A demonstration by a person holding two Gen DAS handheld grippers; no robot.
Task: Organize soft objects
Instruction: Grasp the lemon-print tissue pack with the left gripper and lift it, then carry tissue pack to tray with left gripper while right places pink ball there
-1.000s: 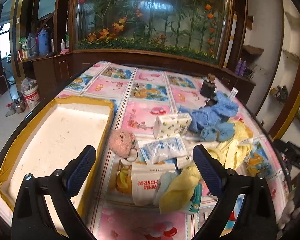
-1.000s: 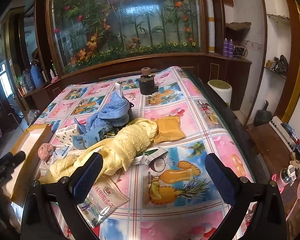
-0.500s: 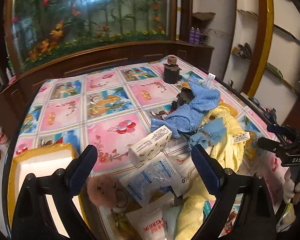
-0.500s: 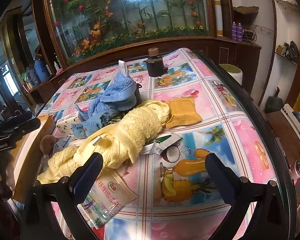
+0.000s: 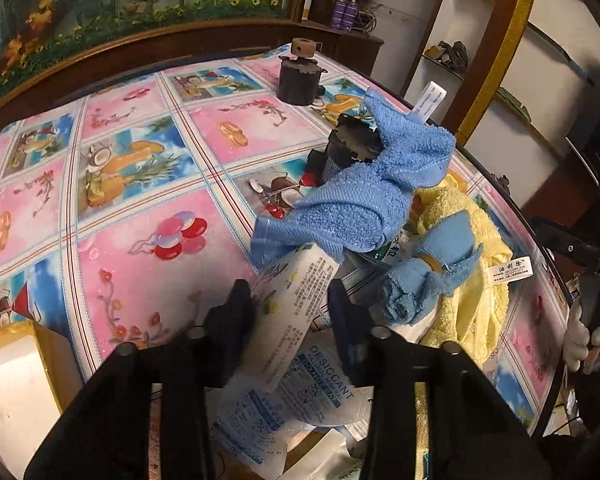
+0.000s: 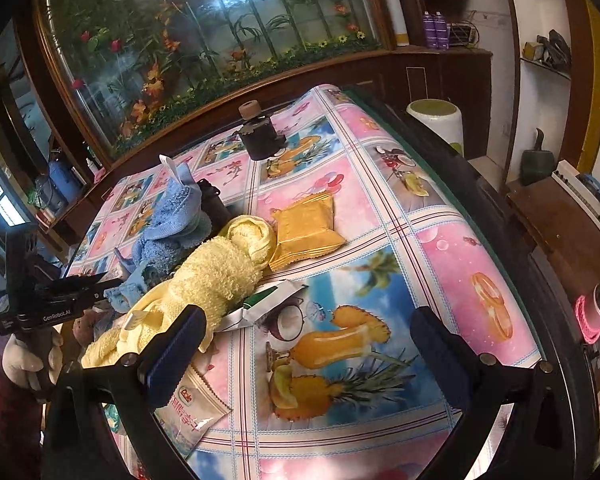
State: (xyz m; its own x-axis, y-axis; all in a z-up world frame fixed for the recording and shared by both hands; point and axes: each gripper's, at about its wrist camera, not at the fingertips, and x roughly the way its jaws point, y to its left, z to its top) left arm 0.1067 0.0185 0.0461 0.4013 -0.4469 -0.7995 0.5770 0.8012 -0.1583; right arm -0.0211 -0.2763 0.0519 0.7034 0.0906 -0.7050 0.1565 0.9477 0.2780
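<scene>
My left gripper (image 5: pixel 290 308) is shut on a white tissue pack (image 5: pixel 300 276) with a small floral print, one finger on each side. The pack lies against a crumpled blue towel (image 5: pixel 360 200). To the right, a small blue cloth (image 5: pixel 428 276) rests on a yellow towel (image 5: pixel 464 300). A desiccant sachet (image 5: pixel 300 396) lies under the gripper. My right gripper (image 6: pixel 306 340) hangs open over the tablecloth, holding nothing. The yellow towel (image 6: pixel 220 272) is by its left finger, with the blue towel (image 6: pixel 172 220) behind.
A foam box with a yellow rim (image 5: pixel 12 380) sits at the lower left. A black pot (image 5: pixel 300 80) stands at the back. An orange snack packet (image 6: pixel 308 228), a green-white packet (image 6: pixel 268 300) and a white pouch (image 6: pixel 192 404) lie near the towels. The table edge (image 6: pixel 500 216) curves on the right.
My left gripper swung right from the foam box, dropped onto the pile and shut around the tissue pack. My right gripper stayed open and moved in a little over the table.
</scene>
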